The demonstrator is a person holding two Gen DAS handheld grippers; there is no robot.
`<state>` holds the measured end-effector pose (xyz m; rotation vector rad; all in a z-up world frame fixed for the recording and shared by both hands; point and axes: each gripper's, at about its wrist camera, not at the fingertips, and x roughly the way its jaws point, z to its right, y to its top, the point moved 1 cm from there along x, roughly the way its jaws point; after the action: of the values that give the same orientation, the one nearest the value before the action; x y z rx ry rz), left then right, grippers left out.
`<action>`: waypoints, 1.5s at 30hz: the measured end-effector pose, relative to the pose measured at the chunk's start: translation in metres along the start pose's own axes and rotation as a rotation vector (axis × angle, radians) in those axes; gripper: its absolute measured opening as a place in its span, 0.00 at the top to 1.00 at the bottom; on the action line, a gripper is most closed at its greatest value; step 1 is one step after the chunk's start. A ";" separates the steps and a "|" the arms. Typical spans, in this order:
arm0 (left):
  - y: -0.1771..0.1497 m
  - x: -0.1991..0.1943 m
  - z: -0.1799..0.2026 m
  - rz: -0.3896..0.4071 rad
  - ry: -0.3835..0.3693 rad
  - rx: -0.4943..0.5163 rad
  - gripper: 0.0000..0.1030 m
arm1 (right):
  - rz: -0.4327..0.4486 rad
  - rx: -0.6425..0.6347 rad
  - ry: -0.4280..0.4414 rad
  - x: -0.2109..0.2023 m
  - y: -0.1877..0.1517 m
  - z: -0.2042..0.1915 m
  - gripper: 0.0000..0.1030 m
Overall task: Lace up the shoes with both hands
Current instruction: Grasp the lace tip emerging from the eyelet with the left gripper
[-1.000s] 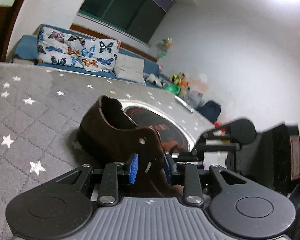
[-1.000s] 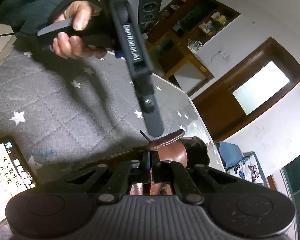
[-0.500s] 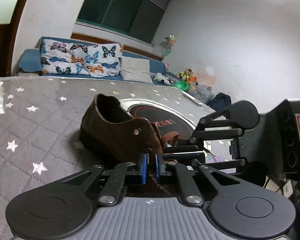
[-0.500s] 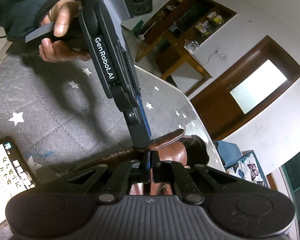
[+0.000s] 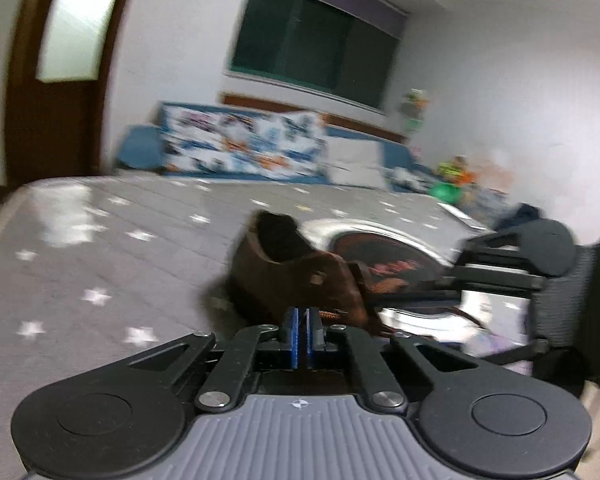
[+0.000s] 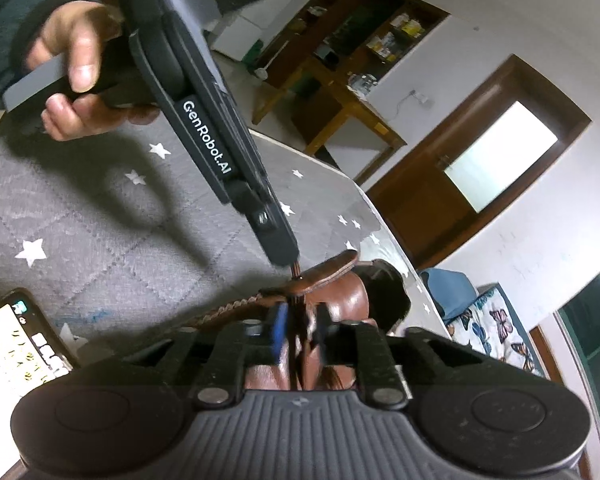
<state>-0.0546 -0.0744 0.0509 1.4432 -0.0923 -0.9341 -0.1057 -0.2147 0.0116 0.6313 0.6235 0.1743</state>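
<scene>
A brown leather shoe [image 5: 296,276] lies on the grey star-patterned cover [image 5: 100,248], its eyelet flap just ahead of my left gripper [image 5: 303,316]. The left gripper is shut on the brown lace [image 5: 332,314]; in the right wrist view its tips [image 6: 284,256] pinch the lace end [image 6: 296,270] above the shoe's flap [image 6: 328,272]. My right gripper [image 6: 300,320] has parted its blue pads [image 6: 280,332] a little around the lace over the shoe's tongue [image 6: 348,296]. A braided length of lace [image 6: 228,308] trails off to the left.
A phone [image 6: 24,340] with a lit screen lies at the near left of the cover. A round dark plate [image 5: 384,256] sits behind the shoe. A sofa with butterfly cushions [image 5: 240,148] stands beyond the far edge. A wooden table [image 6: 332,96] and a door [image 6: 480,168] are behind.
My left gripper closed onto the lace and lifted back from the shoe. My right gripper's pads went from shut to slightly parted. The left view is motion-blurred now.
</scene>
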 end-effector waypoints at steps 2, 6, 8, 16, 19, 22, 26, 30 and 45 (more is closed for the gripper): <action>-0.001 -0.008 0.002 0.020 0.099 0.010 0.96 | -0.004 0.022 -0.006 -0.006 -0.002 0.000 0.76; -0.004 -0.023 0.009 0.047 0.276 0.071 0.96 | -0.021 0.088 -0.014 -0.021 -0.010 0.004 0.69; -0.004 -0.028 0.014 0.064 0.374 0.116 0.96 | -0.034 0.126 -0.014 -0.028 -0.014 0.008 0.67; -0.001 -0.046 0.020 0.163 0.721 0.230 0.96 | -0.091 0.306 0.005 -0.050 -0.035 0.022 0.65; 0.000 -0.052 0.015 0.189 0.804 0.232 0.96 | -0.095 0.322 -0.003 -0.054 -0.038 0.021 0.61; 0.002 -0.063 0.009 0.217 0.921 0.235 0.96 | -0.099 0.319 -0.001 -0.058 -0.040 0.018 0.60; 0.006 -0.081 -0.002 0.252 1.026 0.202 0.96 | -0.099 0.325 0.031 -0.055 -0.038 0.012 0.60; 0.003 -0.090 -0.001 0.270 1.114 0.244 0.96 | -0.090 0.329 0.046 -0.054 -0.034 0.007 0.59; -0.001 -0.102 0.002 0.312 1.403 0.355 0.96 | -0.055 0.394 0.119 -0.048 -0.017 0.001 0.51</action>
<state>-0.1228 -0.0157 0.0984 2.0455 0.5643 0.4958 -0.1443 -0.2448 0.0250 0.9877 0.7981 0.0365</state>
